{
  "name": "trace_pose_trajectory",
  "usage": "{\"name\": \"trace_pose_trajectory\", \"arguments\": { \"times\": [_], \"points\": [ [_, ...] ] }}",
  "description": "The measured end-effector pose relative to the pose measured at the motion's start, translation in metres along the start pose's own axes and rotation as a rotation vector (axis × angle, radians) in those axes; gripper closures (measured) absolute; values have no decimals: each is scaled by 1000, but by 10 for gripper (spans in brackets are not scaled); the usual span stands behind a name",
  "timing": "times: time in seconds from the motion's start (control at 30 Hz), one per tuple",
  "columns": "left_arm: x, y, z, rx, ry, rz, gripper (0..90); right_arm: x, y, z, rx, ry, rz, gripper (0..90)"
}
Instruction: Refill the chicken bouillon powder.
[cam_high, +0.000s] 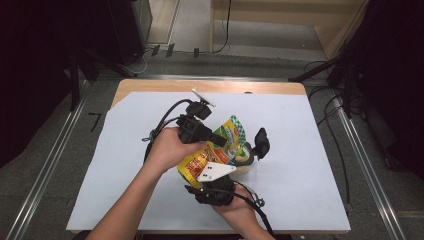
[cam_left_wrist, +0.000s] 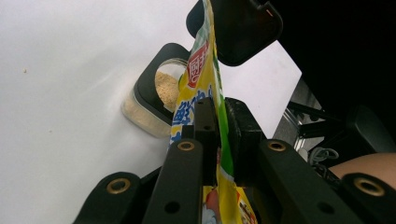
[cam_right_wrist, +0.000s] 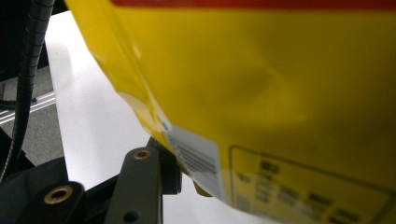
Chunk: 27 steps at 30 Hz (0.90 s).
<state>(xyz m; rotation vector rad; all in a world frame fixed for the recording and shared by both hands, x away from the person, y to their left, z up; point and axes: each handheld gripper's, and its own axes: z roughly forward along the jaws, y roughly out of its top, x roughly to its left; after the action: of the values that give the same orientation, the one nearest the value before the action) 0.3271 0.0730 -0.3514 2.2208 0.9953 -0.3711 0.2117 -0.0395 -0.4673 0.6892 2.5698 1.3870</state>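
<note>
Pouring step in hand: I hold a yellow snack pouch (cam_high: 216, 150) tilted over a small clear container (cam_high: 243, 159) that stands on the white worktop (cam_high: 300, 150).

Left gripper (cam_left_wrist: 218, 135): jaws together, clamped on the pouch's upper edge; in the left gripper view the film runs straight between my two pads. Right gripper (cam_high: 212, 186): it supports the pouch's lower end from below. In the right gripper view the yellow back panel with its barcode label (cam_right_wrist: 196, 161) lies just beyond one jaw; whether the pads press on the film I cannot tell from here.

Container: black-rimmed, open, holding tan crumbly powder (cam_left_wrist: 166, 88). Its black lid (cam_high: 261, 141) is up, on the far side of the container in the high view. The pouch mouth hangs just beside the rim, toward the lid.

Judgement on doing this well:
- keep the left clamp firm on the edge so the mouth does not fold shut;
- raise the bottom with the right gripper gradually, not in a jerk, or the contents may rush out and overshoot the rim;
- hold the mouth over the opening, clear of the lid;
- a stray crumb (cam_left_wrist: 24, 70) already lies on the worktop, so spill is a real risk.
</note>
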Motion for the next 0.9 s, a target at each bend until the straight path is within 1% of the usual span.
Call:
{"name": "trace_pose_trajectory", "arguments": {
  "times": [0.17,0.2,0.3,0.33,0.43,0.5,0.57,0.63,0.77,0.9],
  "points": [
    [5,-1,6,-3,-9,-9,840,0,-2,2,12,-2,-7,620],
    [6,-1,7,-2,-6,-5,840,0,-2,2,11,-6,-9,620],
    [9,-2,11,-3,-15,-13,835,0,-4,4,18,-4,-7,620],
    [10,-3,12,-6,-17,-11,835,0,-5,4,16,-8,-12,621],
    [12,-4,14,-15,-15,-11,846,-1,-6,5,18,-5,-1,619],
    [13,-4,14,-15,-12,-2,863,-1,-8,6,19,-8,2,620],
    [14,-5,13,-14,-22,-2,866,-2,-9,6,17,-5,6,620],
    [15,-6,13,-16,-25,0,865,-1,-10,7,17,-17,1,620],
    [19,-7,16,-34,-50,-1,846,0,-9,8,17,-25,5,619],
    [19,-8,16,-34,-41,9,868,-1,-9,9,21,-24,-3,620]
  ]
}}
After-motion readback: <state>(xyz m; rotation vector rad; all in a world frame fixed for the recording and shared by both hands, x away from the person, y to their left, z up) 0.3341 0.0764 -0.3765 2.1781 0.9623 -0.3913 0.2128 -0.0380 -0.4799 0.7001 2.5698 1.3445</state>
